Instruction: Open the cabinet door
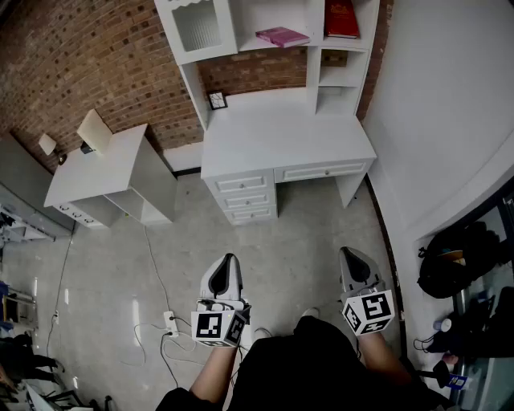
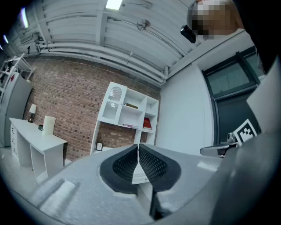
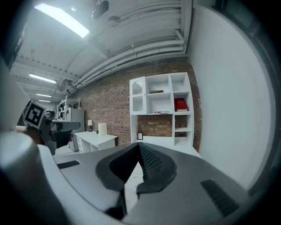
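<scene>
**Short of the desk, door not yet reached**

Brick wall (image 1: 96, 56) at the back, pale floor (image 1: 281, 249) in front. Against the wall, a white desk (image 1: 281, 136) with a hutch (image 1: 315, 48) along its rear edge. Cabinet door (image 1: 197, 28) at the hutch's top left corner, glazed, seemingly closed against its frame. To its right, on open shelves, a pink book (image 1: 281, 36) and a red book (image 1: 341, 18).

Left gripper (image 1: 229, 258) and right gripper (image 1: 347, 253) out over the floor, side by side, well apart from the desk and aimed roughly level at the hutch. Both pairs of jaws pressed together, with nothing between them. Probably carried closed and forward just for the walk-up, with no handle in reach yet.

Task hardly begun. Approach first, then jaws apart for the door's edge or knob, which is too small to make out from here.
</scene>
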{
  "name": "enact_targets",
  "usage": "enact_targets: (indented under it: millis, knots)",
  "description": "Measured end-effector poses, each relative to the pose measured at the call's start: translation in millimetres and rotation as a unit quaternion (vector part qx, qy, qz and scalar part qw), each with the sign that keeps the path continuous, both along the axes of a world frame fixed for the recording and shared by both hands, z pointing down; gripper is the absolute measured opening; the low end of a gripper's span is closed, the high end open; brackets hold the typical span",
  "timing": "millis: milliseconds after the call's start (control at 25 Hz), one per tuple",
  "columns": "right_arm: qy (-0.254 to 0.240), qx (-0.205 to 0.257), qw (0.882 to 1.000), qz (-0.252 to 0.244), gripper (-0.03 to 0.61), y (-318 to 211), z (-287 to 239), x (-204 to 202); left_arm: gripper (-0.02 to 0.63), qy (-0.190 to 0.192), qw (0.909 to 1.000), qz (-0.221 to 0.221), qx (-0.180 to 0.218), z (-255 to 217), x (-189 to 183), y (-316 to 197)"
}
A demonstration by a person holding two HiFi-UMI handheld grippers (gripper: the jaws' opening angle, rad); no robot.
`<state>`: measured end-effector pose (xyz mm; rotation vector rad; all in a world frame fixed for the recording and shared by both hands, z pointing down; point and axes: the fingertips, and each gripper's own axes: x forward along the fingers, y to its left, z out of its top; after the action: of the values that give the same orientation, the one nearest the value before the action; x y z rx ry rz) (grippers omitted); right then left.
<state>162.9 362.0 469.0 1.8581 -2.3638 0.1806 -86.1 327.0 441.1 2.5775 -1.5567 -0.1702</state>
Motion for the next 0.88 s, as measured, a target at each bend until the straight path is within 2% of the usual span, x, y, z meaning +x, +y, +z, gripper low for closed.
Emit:
enact_targets:
  millis: [200, 280, 400, 560, 880]
  knots:
    - [0.004, 0.007, 1.000, 0.013, 0.002, 6, -2, -2, 0.021, -0.001, 0.9999, 0.008, 0.009, -1, -2, -2]
    - [0.007, 0.011, 1.000, 0.022, 0.002, 9, -2, 2, 0.021, 0.008, 0.9998, 0.017, 0.001, 0, 4, -4]
    - [0.002, 0.011, 0.999, 0.035, 0.002, 13, 0, 11, 0.020, 0.018, 0.9992, 0.033, -0.012, 1, 18, -5]
    - [-0.014, 0.011, 0.999, 0.042, 0.002, 14, -1, 28, 0.021, 0.008, 0.9990, 0.042, -0.008, 2, 38, -8]
    - [-0.011, 0.012, 0.999, 0.050, 0.003, 3, 5, 64, 0.021, -0.003, 0.9981, 0.061, -0.003, 12, 73, -20]
